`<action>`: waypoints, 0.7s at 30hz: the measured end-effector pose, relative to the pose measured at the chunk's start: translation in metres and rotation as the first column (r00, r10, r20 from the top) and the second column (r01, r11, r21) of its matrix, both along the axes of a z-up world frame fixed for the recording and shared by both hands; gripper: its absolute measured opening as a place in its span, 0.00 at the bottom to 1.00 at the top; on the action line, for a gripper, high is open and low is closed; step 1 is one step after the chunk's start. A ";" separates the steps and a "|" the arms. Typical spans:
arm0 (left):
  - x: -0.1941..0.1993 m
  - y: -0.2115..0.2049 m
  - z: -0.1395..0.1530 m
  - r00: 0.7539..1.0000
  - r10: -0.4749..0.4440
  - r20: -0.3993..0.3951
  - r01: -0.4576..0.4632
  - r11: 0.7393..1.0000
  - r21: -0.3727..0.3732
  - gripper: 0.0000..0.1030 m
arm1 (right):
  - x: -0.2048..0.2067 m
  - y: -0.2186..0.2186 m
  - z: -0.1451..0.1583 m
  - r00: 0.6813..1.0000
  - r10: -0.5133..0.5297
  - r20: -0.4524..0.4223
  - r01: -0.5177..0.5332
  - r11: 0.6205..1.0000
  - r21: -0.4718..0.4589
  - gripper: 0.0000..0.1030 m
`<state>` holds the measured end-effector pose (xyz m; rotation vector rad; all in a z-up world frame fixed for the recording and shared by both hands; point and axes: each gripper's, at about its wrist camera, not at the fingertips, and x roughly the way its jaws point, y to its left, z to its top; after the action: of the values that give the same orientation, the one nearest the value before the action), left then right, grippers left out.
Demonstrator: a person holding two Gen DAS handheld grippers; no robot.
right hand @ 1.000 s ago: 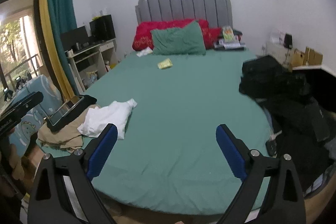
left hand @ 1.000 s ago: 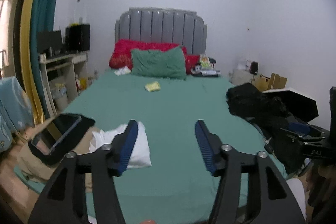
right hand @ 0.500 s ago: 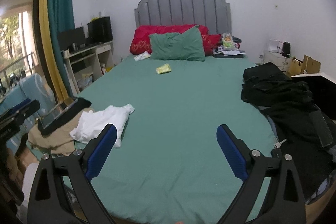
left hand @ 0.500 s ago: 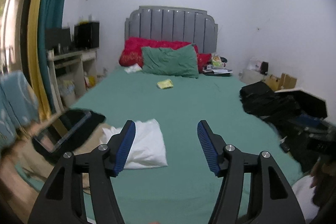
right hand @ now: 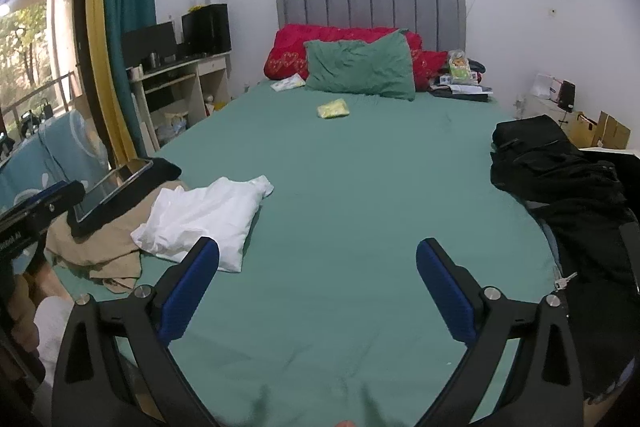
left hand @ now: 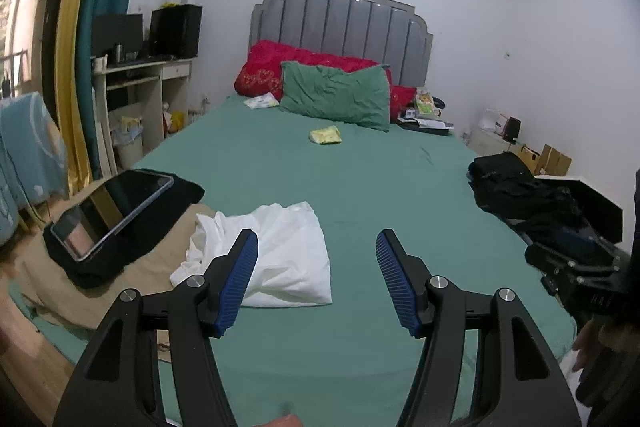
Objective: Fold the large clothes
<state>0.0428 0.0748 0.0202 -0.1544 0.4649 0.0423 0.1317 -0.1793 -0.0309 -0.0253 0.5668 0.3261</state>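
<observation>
Two grippers are hanging over the foot of the bed (right hand: 360, 155), and neither is holding anything. The left gripper (left hand: 317, 251) is standing with its jaws apart, empty, at the lower centre of the left wrist view. The right gripper (right hand: 318, 259) is spread wider still, also empty, at the lower centre of the right wrist view.

The white garment (left hand: 276, 251) is lying crumpled at the lower left of both frames, just beside a tan cloth (right hand: 96, 243). A tablet (left hand: 112, 211) is resting tilted on a black cloth (left hand: 160, 215) over that pile.

Risks, as judged from this layout:
- The white garment and the tan cloth are touching, so a deep pinch is likely catching both layers.
- Dragging the pile is likely tipping the tablet off the bed edge.
- A dark clothing heap (right hand: 560, 171) is lying at the right edge, with keys (right hand: 564, 281) near it; a careless grab there is risking snagging them.
</observation>
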 end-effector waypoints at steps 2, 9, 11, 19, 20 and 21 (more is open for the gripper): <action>-0.001 0.002 -0.001 1.000 0.009 0.016 -0.009 1.000 0.005 0.63 | 0.001 0.000 -0.003 1.000 0.002 -0.008 -0.002 1.000 -0.007 0.96; -0.003 -0.004 -0.003 0.999 0.040 0.026 -0.041 0.998 0.040 0.63 | 0.005 -0.006 -0.012 0.999 0.014 -0.031 -0.014 1.000 -0.008 0.96; -0.003 -0.006 -0.002 0.999 0.040 0.027 -0.041 0.998 0.039 0.63 | 0.007 -0.008 -0.013 0.999 0.015 -0.036 -0.015 1.000 0.002 0.96; -0.003 -0.013 0.000 0.999 0.037 0.018 -0.037 0.999 0.040 0.63 | 0.009 -0.010 -0.014 0.999 0.036 -0.029 -0.035 0.999 0.014 0.96; -0.002 -0.015 0.000 0.999 0.034 0.016 -0.035 0.999 0.040 0.63 | 0.009 -0.011 -0.014 0.999 0.039 -0.029 -0.038 0.999 0.017 0.96; -0.002 -0.016 0.000 0.999 0.033 0.014 -0.034 0.999 0.041 0.63 | 0.009 -0.011 -0.014 0.999 0.042 -0.030 -0.042 0.999 0.020 0.96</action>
<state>0.0408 0.0588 0.0201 -0.1223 0.4478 0.0834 0.1403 -0.1902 -0.0447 -0.0139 0.5937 0.3730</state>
